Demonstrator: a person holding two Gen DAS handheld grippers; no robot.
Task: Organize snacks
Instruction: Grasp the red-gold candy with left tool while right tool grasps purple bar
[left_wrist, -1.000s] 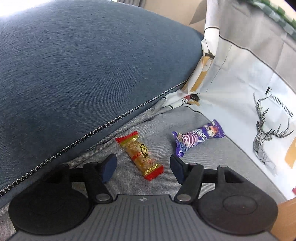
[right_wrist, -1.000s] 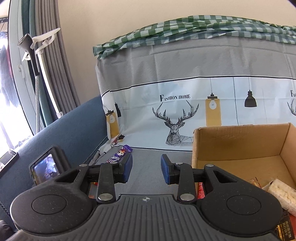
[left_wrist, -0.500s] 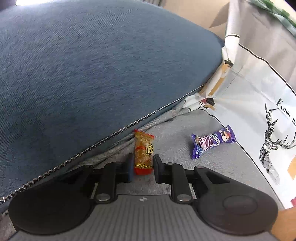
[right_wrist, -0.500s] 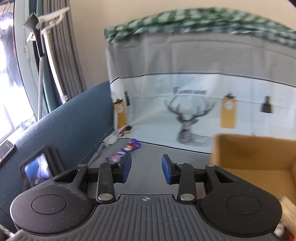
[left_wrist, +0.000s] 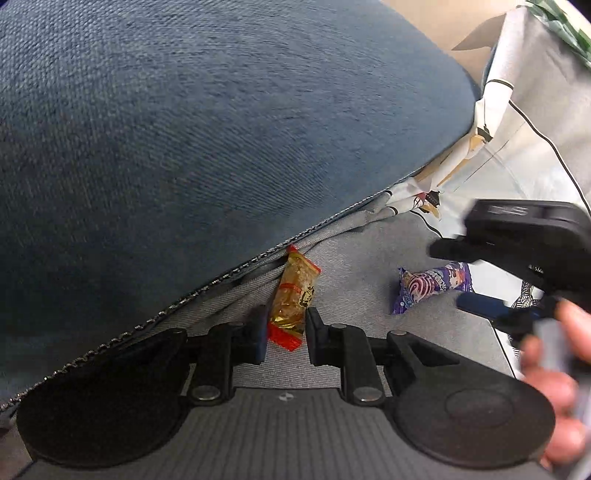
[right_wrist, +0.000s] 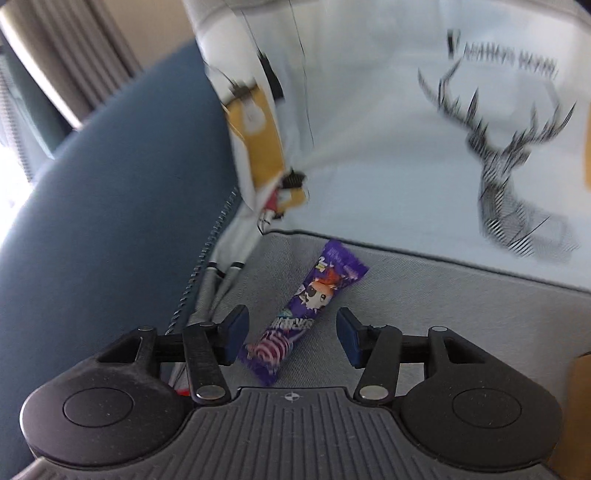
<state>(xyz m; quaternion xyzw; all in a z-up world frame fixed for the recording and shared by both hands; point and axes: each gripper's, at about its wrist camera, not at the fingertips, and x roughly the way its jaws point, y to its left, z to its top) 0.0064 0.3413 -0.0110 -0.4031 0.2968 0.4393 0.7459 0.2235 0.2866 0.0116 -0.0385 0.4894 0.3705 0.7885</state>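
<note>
A gold snack bar with red ends (left_wrist: 295, 291) lies on the grey seat against the blue cushion's seam. My left gripper (left_wrist: 286, 334) is shut on its near end, with both pads pressing the wrapper. To its right lies a purple lollipop-print snack (left_wrist: 432, 288). In the right wrist view this purple snack (right_wrist: 306, 310) lies lengthwise between the jaws of my right gripper (right_wrist: 291, 336). Those jaws are opening and the pads stand clear of the wrapper. The right gripper's blue finger (left_wrist: 480, 306) and the hand (left_wrist: 554, 369) holding it show at the left wrist view's right edge.
A big blue cushion (left_wrist: 184, 147) fills the left side, with a chain-like zip (right_wrist: 207, 258) along its seam. A white cloth with a deer print (right_wrist: 509, 177) hangs behind the grey seat (right_wrist: 443, 295). A cardboard edge (right_wrist: 580, 387) shows at the right. Curtains (right_wrist: 74, 55) hang at the far left.
My left gripper closed on the gold snack and turned it towards the cushion seam. My right gripper swung down from the box to the purple snack, widened its jaws and entered the left wrist view.
</note>
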